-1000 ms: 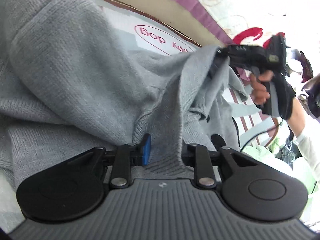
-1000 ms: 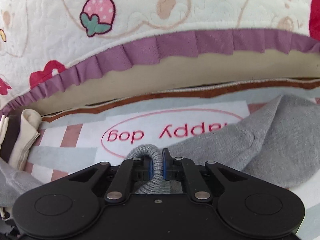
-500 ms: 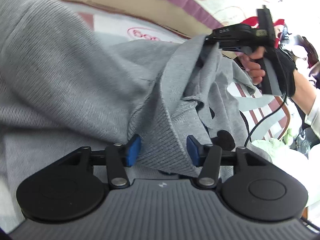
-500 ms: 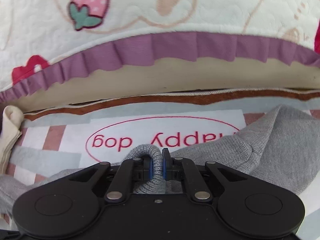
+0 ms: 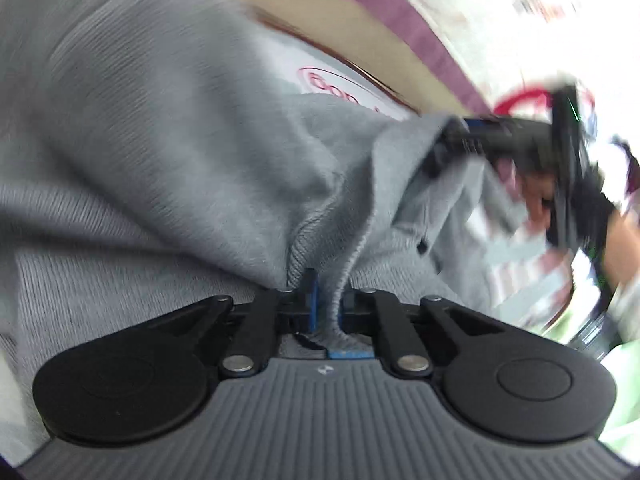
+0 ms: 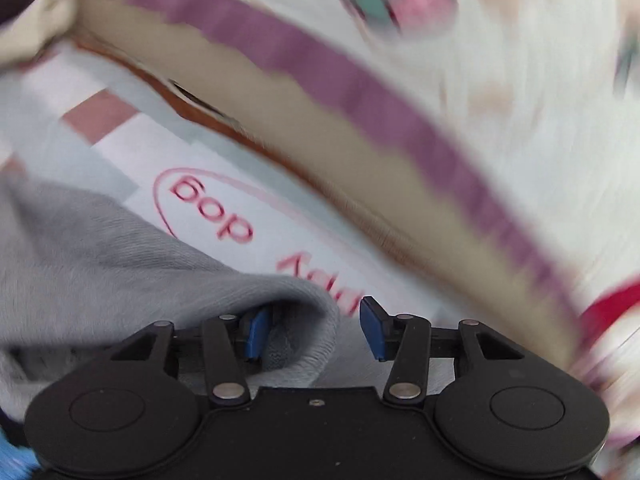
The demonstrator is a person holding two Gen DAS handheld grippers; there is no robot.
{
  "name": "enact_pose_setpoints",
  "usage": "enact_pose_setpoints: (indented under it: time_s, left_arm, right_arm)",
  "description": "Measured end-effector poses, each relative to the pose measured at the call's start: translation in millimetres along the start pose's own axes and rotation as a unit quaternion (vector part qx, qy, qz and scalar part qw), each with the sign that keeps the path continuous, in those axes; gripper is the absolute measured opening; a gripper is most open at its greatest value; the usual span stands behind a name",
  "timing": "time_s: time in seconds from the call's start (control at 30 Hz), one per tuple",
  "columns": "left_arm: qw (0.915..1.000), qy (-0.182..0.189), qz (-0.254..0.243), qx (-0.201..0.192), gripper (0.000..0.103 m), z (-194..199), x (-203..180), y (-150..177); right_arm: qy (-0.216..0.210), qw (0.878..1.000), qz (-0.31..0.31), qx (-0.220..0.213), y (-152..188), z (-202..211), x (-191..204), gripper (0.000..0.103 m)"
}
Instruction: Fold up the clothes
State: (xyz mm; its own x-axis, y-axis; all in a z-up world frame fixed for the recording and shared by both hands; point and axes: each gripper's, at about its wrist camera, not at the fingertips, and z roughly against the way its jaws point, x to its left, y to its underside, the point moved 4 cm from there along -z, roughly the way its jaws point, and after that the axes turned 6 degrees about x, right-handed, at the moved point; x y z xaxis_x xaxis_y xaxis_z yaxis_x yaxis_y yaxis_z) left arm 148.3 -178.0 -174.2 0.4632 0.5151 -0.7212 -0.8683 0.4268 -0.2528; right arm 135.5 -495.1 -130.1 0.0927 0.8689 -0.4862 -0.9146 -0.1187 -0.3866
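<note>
A grey knit sweater [image 5: 168,152] lay heaped across the printed mat [image 6: 256,216] beside the quilt [image 6: 520,92], filling most of what my left tongs saw and bunched along the lower left of what my right tongs saw. Both views were smeared by motion, so the garment's full outline could not be made out.

My left tongs [image 5: 326,300] were clamped tight on a ribbed edge of the sweater, the fold pinched between the blue pads. My right tongs [image 6: 316,330] were opening, a rolled hem lying against the left pad and no longer squeezed; from the left side they showed at the sweater's far corner, my hand [image 5: 576,208] on the grip.

The risk, as I judged it, lay in that release. With one corner let go while the other was held, the knit could sag or slide off its fold line and leave the layers skewed. The loose hem might also snag on the open pad and drag the fold apart as the tongs left.
</note>
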Motion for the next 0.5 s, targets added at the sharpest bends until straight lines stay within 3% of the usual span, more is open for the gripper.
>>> enact_pose_setpoints:
  time_s: [0.07,0.1,0.2,0.27,0.3,0.37,0.5]
  left_arm:
    - [0.9991,0.023,0.034,-0.010,0.003,2.6,10.2,-3.8]
    - [0.9989,0.026,0.039,-0.010,0.003,2.2,12.1,-4.6]
    - [0.9986,0.033,0.042,-0.004,0.003,-1.0,10.2,-4.1]
    - [0.9982,0.036,0.048,-0.001,0.003,-1.6,9.3,-4.0]
    - [0.9979,0.037,0.053,-0.002,0.003,-1.1,10.0,-4.5]
    - [0.9966,0.045,0.068,-0.004,0.003,-0.2,13.4,-6.1]
    - [0.9914,0.071,0.109,-0.008,0.004,-0.8,22.1,-9.5]
  right_arm:
    - [0.015,0.999,-0.002,-0.042,-6.2,30.4,13.6,0.053]
    - [-0.005,0.998,-0.015,-0.062,-8.7,44.2,19.4,0.054]
    - [-0.148,0.983,-0.041,-0.099,-15.2,77.3,42.0,0.053]
    - [-0.270,0.959,-0.041,-0.080,-15.7,84.1,63.1,0.052]
    - [-0.305,0.950,-0.030,-0.061,-13.5,84.1,75.3,0.050]
    - [-0.320,0.946,0.008,-0.038,-2.7,83.4,98.9,0.050]
    - [-0.308,0.949,0.062,-0.026,26.1,76.5,124.4,0.051]
